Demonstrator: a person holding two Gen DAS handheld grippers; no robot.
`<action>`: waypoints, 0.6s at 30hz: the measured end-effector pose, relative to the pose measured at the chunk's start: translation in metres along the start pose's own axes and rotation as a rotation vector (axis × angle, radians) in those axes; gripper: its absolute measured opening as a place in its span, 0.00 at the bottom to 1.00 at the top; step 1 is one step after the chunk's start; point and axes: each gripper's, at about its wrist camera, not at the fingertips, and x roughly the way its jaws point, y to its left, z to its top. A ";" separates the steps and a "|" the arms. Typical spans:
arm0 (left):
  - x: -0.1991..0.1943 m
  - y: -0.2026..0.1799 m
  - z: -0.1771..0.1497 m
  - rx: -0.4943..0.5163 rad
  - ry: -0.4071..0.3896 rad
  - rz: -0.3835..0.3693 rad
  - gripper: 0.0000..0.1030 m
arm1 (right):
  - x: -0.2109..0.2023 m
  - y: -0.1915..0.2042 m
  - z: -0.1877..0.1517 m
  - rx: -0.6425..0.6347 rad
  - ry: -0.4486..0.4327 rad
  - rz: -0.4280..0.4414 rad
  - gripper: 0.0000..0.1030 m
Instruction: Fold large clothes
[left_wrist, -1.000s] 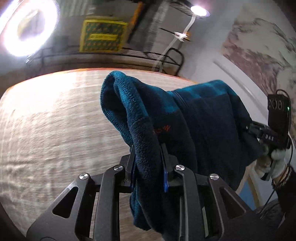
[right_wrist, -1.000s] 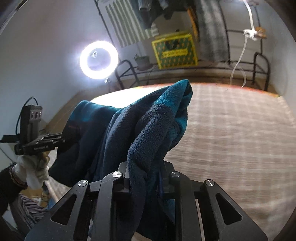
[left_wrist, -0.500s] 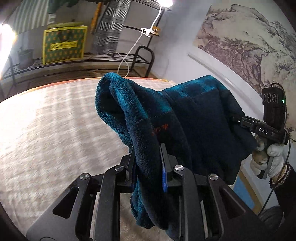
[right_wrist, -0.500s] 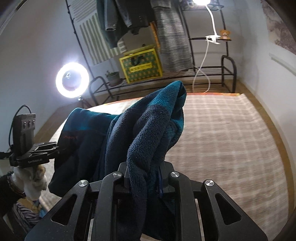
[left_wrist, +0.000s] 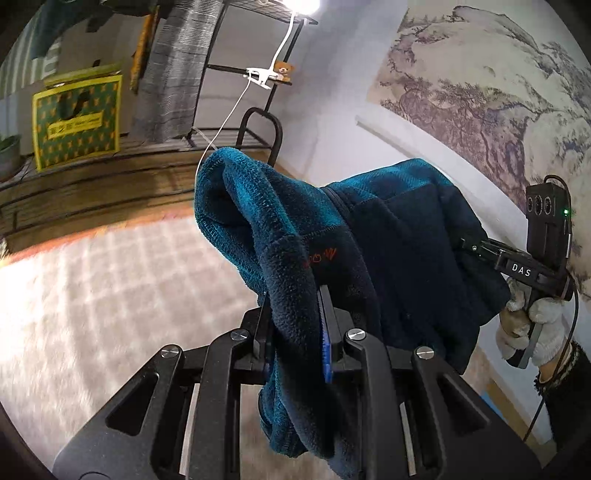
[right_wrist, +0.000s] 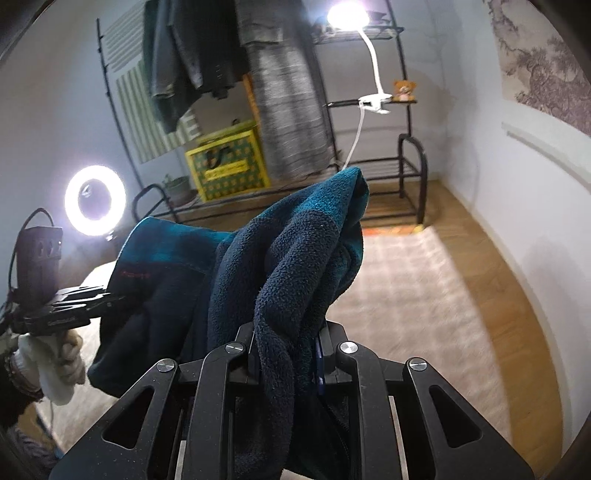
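Observation:
A dark navy and teal fleece jacket (left_wrist: 388, 240) hangs in the air between both grippers, above a pale checked rug (left_wrist: 92, 295). My left gripper (left_wrist: 295, 317) is shut on one bunched edge of the fleece, near small red lettering. My right gripper (right_wrist: 286, 343) is shut on another bunched edge of the fleece jacket (right_wrist: 295, 258). In the left wrist view the right gripper (left_wrist: 469, 245) shows at the right, held by a white-gloved hand (left_wrist: 532, 325). The left gripper (right_wrist: 114, 295) appears at the left in the right wrist view, its tips buried in cloth.
A black metal rack (right_wrist: 369, 166) with hanging clothes, a yellow patterned box (right_wrist: 229, 166) and a clip lamp (right_wrist: 347, 14) stands beyond the rug. A ring light (right_wrist: 94, 199) glows at the left. A white wall (right_wrist: 517, 184) with a landscape painting (left_wrist: 498, 92) runs along the right. Wooden floor (right_wrist: 461, 229) borders the rug.
Both grippers have swung sideways and slightly up with the fleece held between them; the background has shifted from the ring light toward the rack and painted wall. Both grips are unchanged.

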 end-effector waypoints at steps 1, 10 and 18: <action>0.010 -0.001 0.007 0.004 -0.005 0.001 0.16 | 0.004 -0.006 0.006 -0.003 -0.006 -0.008 0.16; 0.119 0.016 0.042 -0.015 -0.005 0.020 0.15 | 0.078 -0.069 0.049 -0.026 -0.033 -0.084 0.16; 0.181 0.073 0.027 -0.084 0.090 0.078 0.12 | 0.180 -0.132 0.019 -0.024 0.166 -0.297 0.16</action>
